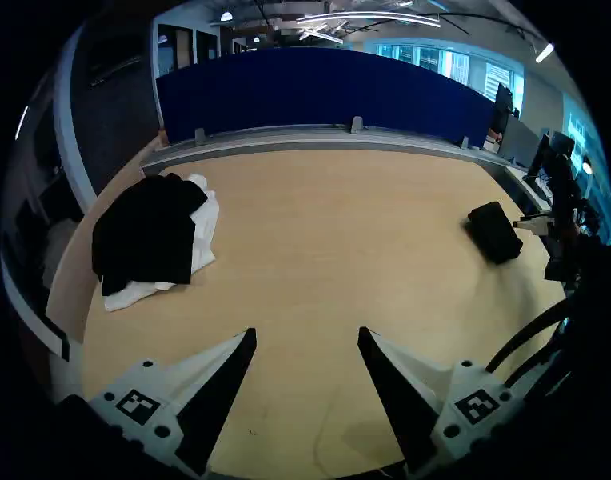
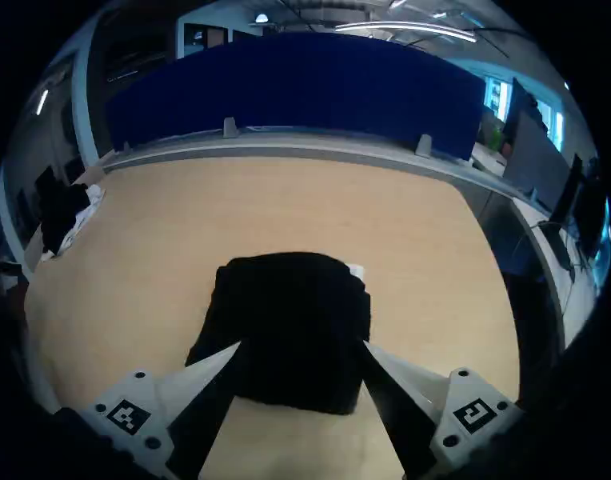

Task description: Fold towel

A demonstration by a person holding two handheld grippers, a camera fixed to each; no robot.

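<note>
This is an open-plan office. A broad wooden desk (image 1: 321, 240) is backed by a long blue partition (image 1: 321, 92) clipped to its far edge. Monitors (image 1: 557, 160) stand on neighbouring desks to the right. Strip lights (image 1: 369, 16) hang from an exposed ceiling, and large windows (image 1: 433, 60) line the far wall.

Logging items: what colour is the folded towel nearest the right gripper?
Black folded towel; best in the right gripper view.

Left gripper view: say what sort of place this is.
Probably an open-plan office: a long wooden desk backed by a blue divider screen, strip lights overhead, and windows beyond.
</note>
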